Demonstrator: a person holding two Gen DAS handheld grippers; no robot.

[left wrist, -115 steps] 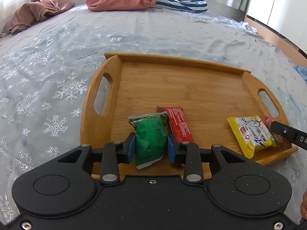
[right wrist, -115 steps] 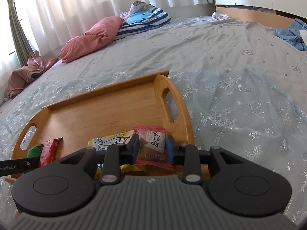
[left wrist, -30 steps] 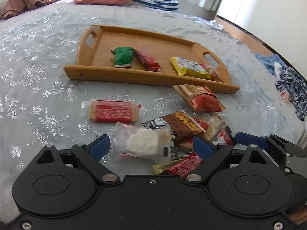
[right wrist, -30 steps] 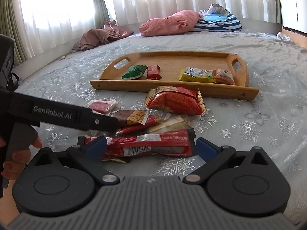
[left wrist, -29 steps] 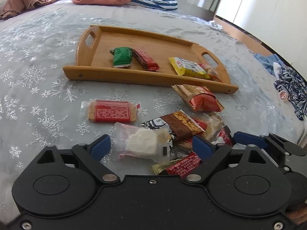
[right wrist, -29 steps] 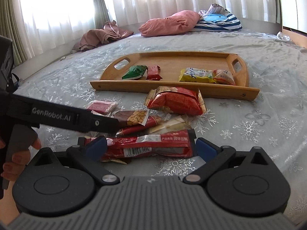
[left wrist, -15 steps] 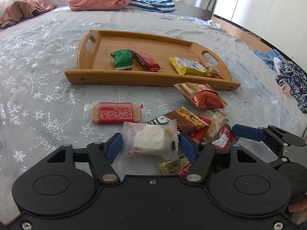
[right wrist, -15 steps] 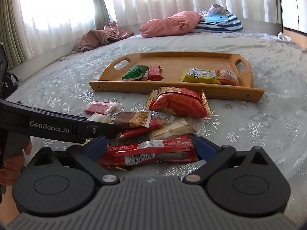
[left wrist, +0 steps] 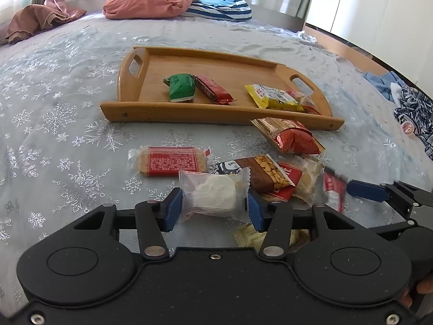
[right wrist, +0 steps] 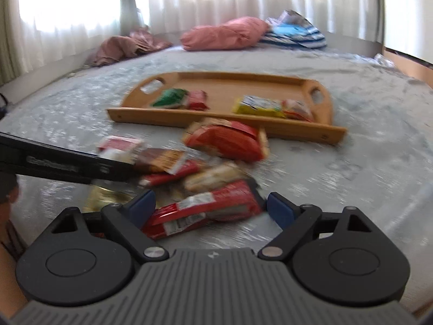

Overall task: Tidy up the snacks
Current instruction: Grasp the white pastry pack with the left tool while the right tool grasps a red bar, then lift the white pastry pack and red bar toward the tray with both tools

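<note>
Snacks lay heaped on the bed [left wrist: 67,140]; left tongs [left wrist: 213,207], just closing, clamped the clear white-pastry packet [left wrist: 215,196], right tongs [right wrist: 211,207], narrowing, straddled a long red packet [right wrist: 205,208] without gripping.

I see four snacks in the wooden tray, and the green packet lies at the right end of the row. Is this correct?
Not quite. The wooden tray does hold four snacks, but the green packet lies at the left end of the row, beside the red bar. The left wrist view shows this clearly.
</note>
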